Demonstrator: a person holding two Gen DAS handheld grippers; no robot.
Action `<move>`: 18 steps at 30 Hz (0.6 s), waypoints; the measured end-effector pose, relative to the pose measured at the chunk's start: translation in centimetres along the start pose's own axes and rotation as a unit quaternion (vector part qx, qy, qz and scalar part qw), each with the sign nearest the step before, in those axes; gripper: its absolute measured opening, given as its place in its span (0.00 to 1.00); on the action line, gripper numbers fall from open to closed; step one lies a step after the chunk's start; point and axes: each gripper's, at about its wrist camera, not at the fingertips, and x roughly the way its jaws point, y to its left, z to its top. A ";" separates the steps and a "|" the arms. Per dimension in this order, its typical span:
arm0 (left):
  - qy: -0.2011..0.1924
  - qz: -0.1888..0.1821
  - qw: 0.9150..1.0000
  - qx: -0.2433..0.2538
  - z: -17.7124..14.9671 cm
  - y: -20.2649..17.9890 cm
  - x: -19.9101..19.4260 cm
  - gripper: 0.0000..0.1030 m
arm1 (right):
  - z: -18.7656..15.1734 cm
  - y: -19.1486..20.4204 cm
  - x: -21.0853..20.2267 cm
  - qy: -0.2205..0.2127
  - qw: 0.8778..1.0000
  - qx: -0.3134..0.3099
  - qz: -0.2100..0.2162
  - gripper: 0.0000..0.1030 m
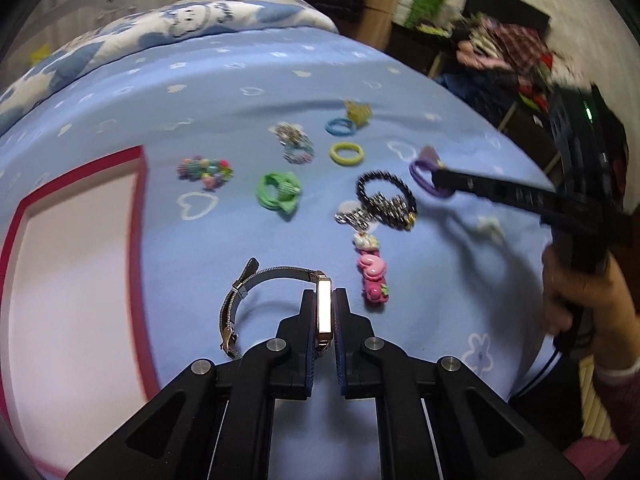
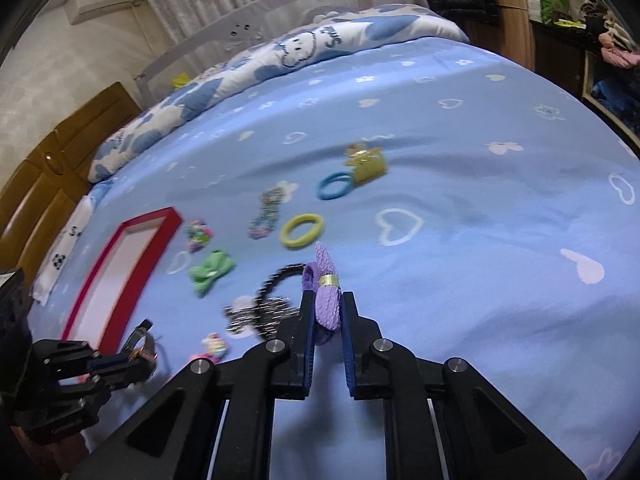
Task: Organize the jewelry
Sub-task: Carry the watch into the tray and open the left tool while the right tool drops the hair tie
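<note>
both tongs loaded, box next
left tongs (image 1: 323,300) pinching the watch (image 1: 324,308), right tongs (image 2: 325,312) pinching the purple hair tie (image 2: 329,300); i'd lift clear, then carry toward the red box (image 1: 138,216).

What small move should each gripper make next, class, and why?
Probably lift and carry both pieces to the red-rimmed box. The left gripper is shut on the watch, the right gripper on the purple hair tie, and the box's white inside shows nothing in it.
</note>
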 end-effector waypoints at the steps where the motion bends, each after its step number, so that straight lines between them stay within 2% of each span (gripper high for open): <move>1: -0.006 0.001 1.000 -0.009 -0.1 0.3 -0.5 0.06 | -0.1 0.5 -0.1 0.000 1.000 -0.001 0.006 0.11; 9: -0.048 0.024 0.996 -0.077 -1.9 3.2 -5.5 0.06 | -0.3 5.6 -0.3 0.004 0.998 -0.023 0.059 0.11; 18: -0.073 0.066 0.986 -0.134 -3.9 6.7 -10.2 0.06 | -0.3 11.9 0.5 0.015 0.992 -0.062 0.112 0.11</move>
